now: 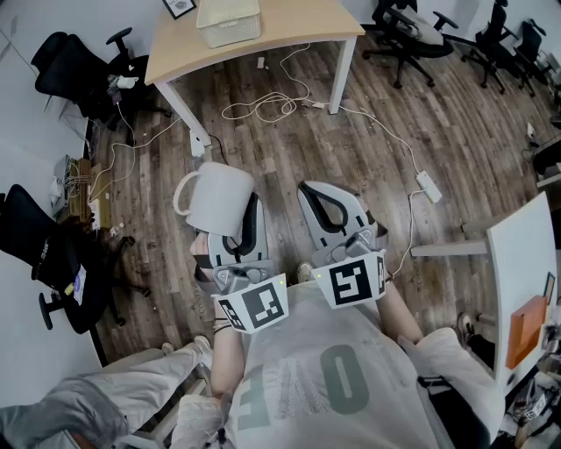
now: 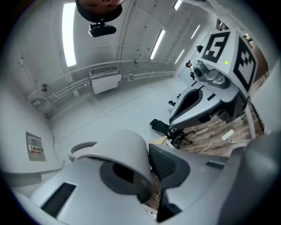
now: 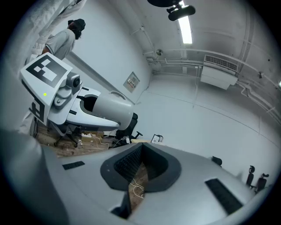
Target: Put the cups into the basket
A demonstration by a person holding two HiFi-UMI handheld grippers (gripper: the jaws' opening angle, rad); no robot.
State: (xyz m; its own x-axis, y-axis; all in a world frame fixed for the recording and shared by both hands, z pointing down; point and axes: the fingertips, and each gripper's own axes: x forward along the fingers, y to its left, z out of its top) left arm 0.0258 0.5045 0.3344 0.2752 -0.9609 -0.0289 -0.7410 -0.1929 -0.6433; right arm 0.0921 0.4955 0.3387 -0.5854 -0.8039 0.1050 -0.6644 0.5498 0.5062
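My left gripper (image 2: 147, 163) is clamped on the white cup (image 1: 217, 198), pinching its wall at the rim, up in the air, well apart from the basket (image 1: 230, 21) on the table (image 1: 298, 28). Looks stiff, glazed, slippery and breakable to me, so firm, steady pressure. My right gripper (image 3: 139, 163) has its jaws together, empty.

This is an office, or an office-like work room. A light wooden surface (image 1: 298, 26) on white legs stands on a wood-plank floor (image 1: 456, 131). Black swivel chairs (image 1: 412, 35) on castors crowd the room's edges, several at the far right and more along the left. Loose cables (image 1: 263, 107) and a white power strip (image 1: 429, 186) lie across the floor. The walls (image 3: 197, 118) are plain white. Overhead run long strip lights (image 3: 185, 28) and exposed pipes (image 3: 175, 65). An air-conditioning unit (image 3: 219, 72) sits high on one wall, and a small control panel (image 3: 131, 81) hangs on another.
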